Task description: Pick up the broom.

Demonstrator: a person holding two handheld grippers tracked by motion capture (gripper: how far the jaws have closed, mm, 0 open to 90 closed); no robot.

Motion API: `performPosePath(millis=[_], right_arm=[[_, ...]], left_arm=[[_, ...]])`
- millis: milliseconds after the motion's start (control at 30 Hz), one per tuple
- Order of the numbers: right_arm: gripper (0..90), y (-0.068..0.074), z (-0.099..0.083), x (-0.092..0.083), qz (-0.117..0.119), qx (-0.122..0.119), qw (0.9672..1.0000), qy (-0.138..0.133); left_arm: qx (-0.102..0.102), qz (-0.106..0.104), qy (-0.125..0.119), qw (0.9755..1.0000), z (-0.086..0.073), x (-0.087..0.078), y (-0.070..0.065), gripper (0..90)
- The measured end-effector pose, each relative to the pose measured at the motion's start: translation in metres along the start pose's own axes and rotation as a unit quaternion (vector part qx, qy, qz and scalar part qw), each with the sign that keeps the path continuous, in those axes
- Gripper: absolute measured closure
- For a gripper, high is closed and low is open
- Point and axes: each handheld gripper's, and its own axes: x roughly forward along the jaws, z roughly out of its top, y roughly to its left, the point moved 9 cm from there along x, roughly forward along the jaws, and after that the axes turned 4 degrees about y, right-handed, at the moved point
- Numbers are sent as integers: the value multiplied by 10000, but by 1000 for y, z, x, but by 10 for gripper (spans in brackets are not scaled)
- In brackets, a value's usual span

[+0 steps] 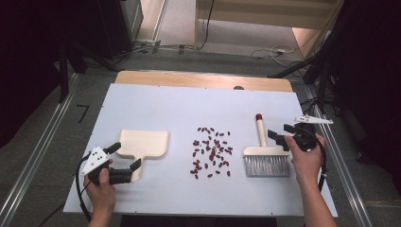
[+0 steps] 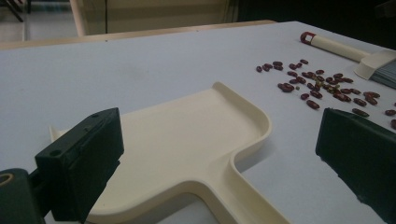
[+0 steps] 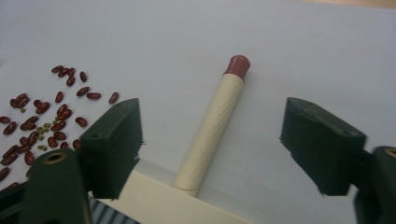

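Black jaws of my left hand-held gripper [image 2: 210, 177] stand spread either side of the cream dustpan [image 2: 187, 149] handle, not touching it. Dustpan lies flat on the white desk [image 1: 161, 101], left of the scattered red beans [image 1: 211, 151]. Right hand-held gripper [image 3: 210, 149] hangs spread over the brush [image 1: 265, 153] handle (red-capped), nothing pinched; brush rests right of the beans.

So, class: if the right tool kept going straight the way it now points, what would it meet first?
Most likely the brush handle, which lies between the open jaws of the right tool, untouched. Depth is hard to judge; it may skim over it toward the beans.
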Motion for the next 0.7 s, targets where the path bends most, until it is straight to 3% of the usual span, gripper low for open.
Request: performPosePath(millis=[67, 100, 133, 233, 300, 433, 467, 533, 633, 667, 700], right_arm=[[352, 0, 2, 4, 19, 74, 9999, 131], [399, 0, 4, 9, -129, 133, 9995, 256], [399, 0, 4, 9, -129, 133, 9995, 256], [416, -3, 3, 19, -489, 42, 9970, 591], [444, -2, 4, 26, -387, 112, 9963, 760], [484, 1, 4, 34, -372, 190, 9959, 803], [481, 5, 3, 40, -262, 361, 9948, 918], [480, 5, 1, 42, -307, 403, 9931, 1053], [513, 5, -6, 52, -564, 556, 9856, 1497], [513, 5, -6, 52, -564, 556, 9856, 1497], [529, 6, -9, 54, -577, 604, 9829, 1640]], left_arm=[[3, -6, 3, 10000, 0, 0, 0, 14], [3, -11, 0, 10000, 0, 0, 0, 14], [5, -12, 4, 10000, 0, 0, 0, 14], [-7, -26, 2, 10000, 0, 1, 0, 14], [-9, -27, 4, 10000, 0, 1, 0, 14], [9, -36, 15, 10000, 0, 1, 0, 14], [13, -28, 26, 10000, 0, 1, 0, 14], [32, -34, 44, 10000, 0, 1, -1, 14], [30, -38, 43, 10000, 0, 1, -1, 14], [28, -40, 43, 10000, 0, 1, -1, 14], [23, -43, 42, 10000, 0, 1, -1, 14]])
